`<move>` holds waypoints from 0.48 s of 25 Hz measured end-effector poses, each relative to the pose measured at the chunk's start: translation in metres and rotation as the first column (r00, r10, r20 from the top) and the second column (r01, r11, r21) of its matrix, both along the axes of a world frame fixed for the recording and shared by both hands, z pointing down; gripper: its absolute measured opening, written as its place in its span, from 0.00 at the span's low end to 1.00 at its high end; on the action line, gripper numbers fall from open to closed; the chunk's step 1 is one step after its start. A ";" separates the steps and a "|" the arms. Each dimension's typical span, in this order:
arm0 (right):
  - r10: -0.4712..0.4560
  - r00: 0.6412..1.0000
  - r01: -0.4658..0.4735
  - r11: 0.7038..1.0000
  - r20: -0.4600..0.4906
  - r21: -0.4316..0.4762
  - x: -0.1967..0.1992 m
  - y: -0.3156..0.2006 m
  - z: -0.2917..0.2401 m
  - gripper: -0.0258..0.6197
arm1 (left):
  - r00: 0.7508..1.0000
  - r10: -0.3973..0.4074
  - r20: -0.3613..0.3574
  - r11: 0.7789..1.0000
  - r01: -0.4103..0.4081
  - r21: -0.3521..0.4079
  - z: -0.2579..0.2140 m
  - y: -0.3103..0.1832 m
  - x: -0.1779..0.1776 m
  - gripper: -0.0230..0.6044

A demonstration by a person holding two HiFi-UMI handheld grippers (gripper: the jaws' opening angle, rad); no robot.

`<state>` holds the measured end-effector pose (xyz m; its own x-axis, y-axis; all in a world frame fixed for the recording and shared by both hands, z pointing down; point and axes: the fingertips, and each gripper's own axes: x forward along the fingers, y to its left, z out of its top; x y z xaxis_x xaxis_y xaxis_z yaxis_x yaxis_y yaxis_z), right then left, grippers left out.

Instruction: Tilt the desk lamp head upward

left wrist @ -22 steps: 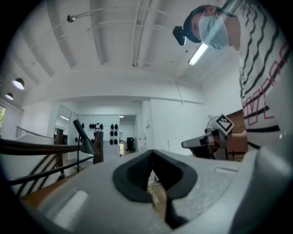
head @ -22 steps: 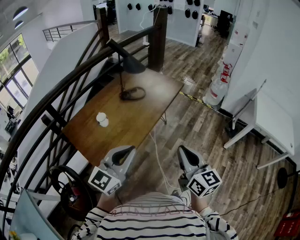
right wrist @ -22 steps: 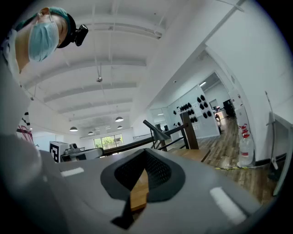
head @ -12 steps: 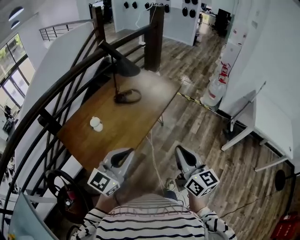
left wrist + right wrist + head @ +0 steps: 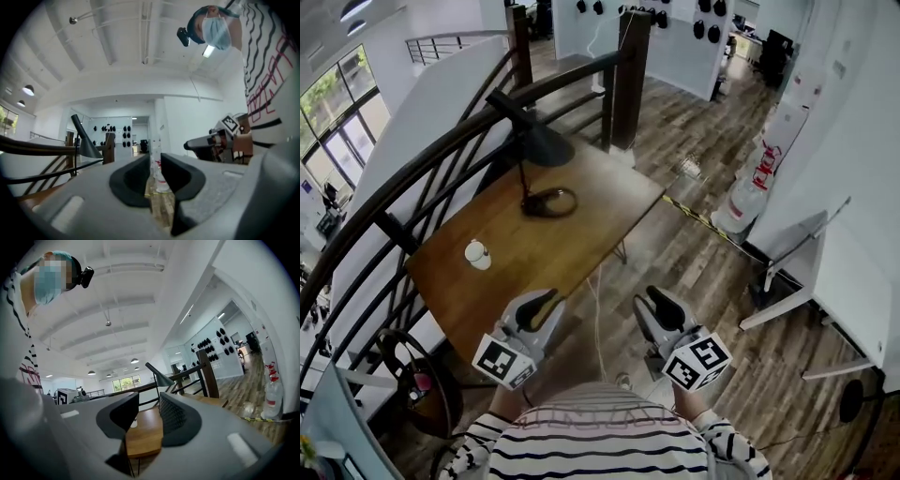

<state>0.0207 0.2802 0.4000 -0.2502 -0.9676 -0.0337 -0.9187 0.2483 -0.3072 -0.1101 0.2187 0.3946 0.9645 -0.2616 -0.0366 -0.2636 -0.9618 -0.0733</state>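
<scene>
Slightly spread and empty, the left hand-held gripper point(image 5: 546, 302) and right hand-held gripper point(image 5: 659, 302) are well short. Push the drooping black cone-shaped desk lamp head point(image 5: 546, 145) up from beneath, at the far edge of the brown wooden bench point(image 5: 581, 230).

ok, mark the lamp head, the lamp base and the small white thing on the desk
lamp head point(image 5: 546, 148), head view, middle of the dark cone shade.
lamp base point(image 5: 529, 208), head view, left edge, at the stem's foot.
small white object point(image 5: 477, 254), head view, its top.
</scene>
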 end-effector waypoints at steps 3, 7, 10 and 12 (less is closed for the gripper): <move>-0.034 0.999 0.034 0.999 -0.002 -0.005 0.031 -0.012 0.002 0.25 | 0.999 -0.039 0.000 0.999 0.039 -0.025 0.007 -0.010 0.028 0.16; -0.107 0.994 0.107 0.994 0.003 -0.027 0.067 -0.024 0.006 0.29 | 0.994 -0.108 -0.013 0.992 0.107 -0.061 0.013 -0.022 0.063 0.24; -0.160 0.987 0.160 0.986 -0.004 -0.039 0.079 -0.038 0.010 0.29 | 0.989 -0.147 -0.022 0.986 0.144 -0.080 0.018 -0.032 0.073 0.25; -0.177 0.984 0.177 0.983 0.004 -0.042 0.085 -0.051 0.013 0.30 | 0.987 -0.162 -0.010 0.983 0.161 -0.086 0.023 -0.038 0.076 0.25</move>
